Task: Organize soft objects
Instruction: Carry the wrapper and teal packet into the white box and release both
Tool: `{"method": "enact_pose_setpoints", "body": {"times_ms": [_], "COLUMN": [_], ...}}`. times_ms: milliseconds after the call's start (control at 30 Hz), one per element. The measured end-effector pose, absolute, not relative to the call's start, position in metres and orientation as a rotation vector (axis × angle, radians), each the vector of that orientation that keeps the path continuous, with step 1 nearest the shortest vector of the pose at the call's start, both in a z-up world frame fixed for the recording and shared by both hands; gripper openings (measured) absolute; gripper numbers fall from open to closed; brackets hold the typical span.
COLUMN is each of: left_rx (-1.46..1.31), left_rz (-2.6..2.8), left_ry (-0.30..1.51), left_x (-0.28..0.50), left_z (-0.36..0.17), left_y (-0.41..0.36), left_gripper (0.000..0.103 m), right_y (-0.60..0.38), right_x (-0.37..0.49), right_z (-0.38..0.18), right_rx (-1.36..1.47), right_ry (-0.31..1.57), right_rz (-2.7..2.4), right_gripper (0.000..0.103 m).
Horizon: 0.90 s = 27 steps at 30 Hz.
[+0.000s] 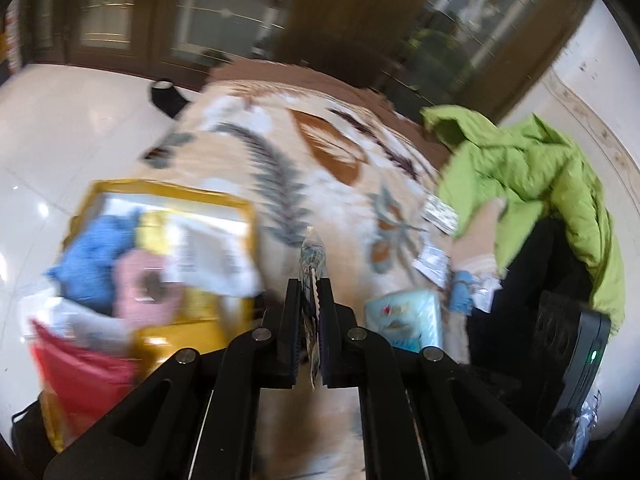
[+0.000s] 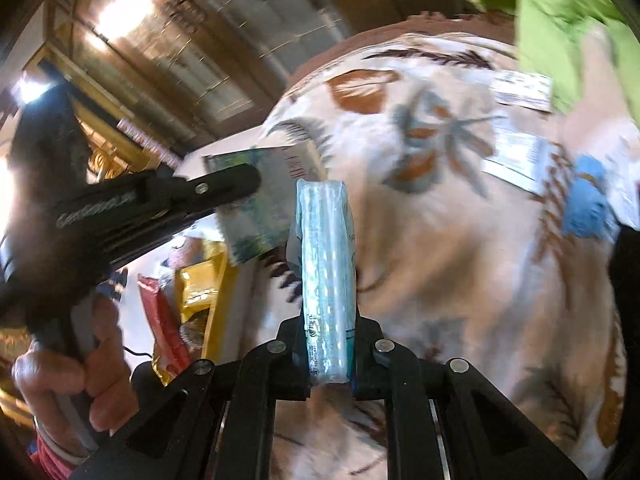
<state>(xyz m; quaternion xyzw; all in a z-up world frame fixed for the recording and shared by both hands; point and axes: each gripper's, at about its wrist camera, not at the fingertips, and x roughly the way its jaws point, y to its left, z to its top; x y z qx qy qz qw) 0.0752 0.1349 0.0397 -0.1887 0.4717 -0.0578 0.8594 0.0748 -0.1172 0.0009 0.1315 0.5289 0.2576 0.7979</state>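
The left gripper (image 1: 311, 284) was clamped on a thin packet (image 1: 312, 260), which stuck out toward twelve o'clock over the blanket (image 1: 248, 128); the right gripper (image 2: 329, 320) pinched a tissue pack (image 2: 326, 260) edge-on, also toward twelve; the yellow bag (image 1: 168, 200) sat at nine o'clock.

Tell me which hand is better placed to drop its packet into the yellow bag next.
Probably left. The left gripper, shut on a thin packet, sits right beside the yellow bag. The right gripper, clamping a tissue pack, has the bag further off.
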Motion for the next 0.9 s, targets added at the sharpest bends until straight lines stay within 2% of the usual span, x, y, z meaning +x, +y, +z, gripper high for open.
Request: {"method": "enact_pose_setpoints", "body": {"times_ms": [300, 667, 833, 900], "left_rx": [-0.432, -0.505, -0.516, -0.504], "left_rz": [0.015, 0.059, 0.075, 0.096], "left_ry": [0.963, 0.965, 0.967, 0.962], "left_x": [0.056, 0.049, 0.047, 0.046], "left_z": [0.034, 0.013, 0.008, 0.009], "left_y": [0.208, 0.244, 0.251, 0.251], "left_gripper": [0.005, 0.006, 0.007, 0.01], "right_y": [-0.02, 0.073, 0.094, 0.093], "right_x": [0.093, 0.122, 0.119, 0.117], "right_z": [0.012, 0.001, -0.015, -0.014], "right_rx": [0.152, -0.115, -0.198, -0.186], "right_ry": [1.136, 1.128, 1.147, 1.146], "right_rz": [0.67, 0.615, 0.612, 0.628], "right_gripper": [0.013, 0.013, 0.018, 0.025]}}
